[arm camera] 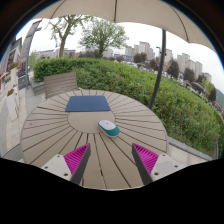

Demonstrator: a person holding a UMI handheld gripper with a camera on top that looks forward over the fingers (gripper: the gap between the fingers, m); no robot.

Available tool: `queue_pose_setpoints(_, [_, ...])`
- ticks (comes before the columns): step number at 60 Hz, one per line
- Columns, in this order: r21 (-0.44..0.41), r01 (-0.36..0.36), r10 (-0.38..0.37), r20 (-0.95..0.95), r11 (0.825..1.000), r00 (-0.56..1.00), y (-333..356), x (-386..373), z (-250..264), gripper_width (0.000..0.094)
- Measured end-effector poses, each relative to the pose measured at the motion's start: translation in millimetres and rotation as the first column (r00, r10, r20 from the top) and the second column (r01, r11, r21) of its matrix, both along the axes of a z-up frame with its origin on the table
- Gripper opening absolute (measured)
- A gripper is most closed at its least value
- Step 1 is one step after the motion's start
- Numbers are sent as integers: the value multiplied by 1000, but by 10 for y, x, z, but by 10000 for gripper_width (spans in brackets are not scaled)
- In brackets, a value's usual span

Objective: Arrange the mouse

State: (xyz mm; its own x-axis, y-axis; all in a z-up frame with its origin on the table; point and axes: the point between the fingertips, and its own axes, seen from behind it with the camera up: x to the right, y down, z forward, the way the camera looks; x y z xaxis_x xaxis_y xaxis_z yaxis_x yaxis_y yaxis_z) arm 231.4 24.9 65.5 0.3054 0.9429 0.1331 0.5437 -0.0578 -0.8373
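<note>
A white and teal mouse (pixel 109 127) lies on the round slatted wooden table (pixel 50 130), ahead of my fingers and a little right of the table's middle. A dark blue mouse mat (pixel 88 103) lies flat beyond it, toward the far side of the table. My gripper (pixel 111 160) hovers over the near part of the table, open and empty, its magenta pads (pixel 77 158) wide apart. The mouse sits beyond the fingertips, apart from them.
A wooden chair (pixel 60 82) stands at the table's far left. A parasol pole (pixel 159 62) rises at the right under a large canopy. A green hedge (pixel 130 78) runs behind the table. Paved ground shows at the left.
</note>
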Motion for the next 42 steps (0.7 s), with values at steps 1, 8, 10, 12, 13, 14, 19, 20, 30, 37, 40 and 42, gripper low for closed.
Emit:
queue_pose_setpoints(1, [-1, -3, 3, -6, 1000, 1000, 21, -31, -20, 852])
queue_pose_setpoints(8, [4, -6, 6, -43, 1000, 999, 161, -212, -149, 850])
queue_pose_setpoints(10, [1, -5, 5, -45, 1000, 999, 200, -291, -195, 851])
queue_pose_setpoints(12, [-9, -12, 11, -42, 1000, 999, 228, -365, -259, 850])
queue_pose_setpoints(13, [-14, -15, 14, -39, 1000, 999, 239, -399, -291, 850])
queue_pose_setpoints(14, [-20, -17, 16, -38, 1000, 999, 253, -433, -321, 850])
queue_pose_setpoints(19, [-41, -22, 21, -20, 999, 1000, 330, -565, -459, 850])
queue_pose_setpoints(20, [-43, -24, 23, -17, 999, 1000, 344, -600, -482, 851])
queue_pose_setpoints(30, [-69, -73, 73, 1, 995, 997, 433, -953, -625, 851])
queue_pose_setpoints(37, [-76, -106, 107, 21, 992, 994, 487, -1185, -706, 851])
queue_pose_setpoints(40, [-79, -106, 109, 34, 991, 993, 538, -1274, -750, 851])
queue_pose_setpoints(42, [-85, -102, 106, 44, 991, 993, 576, -1321, -780, 853])
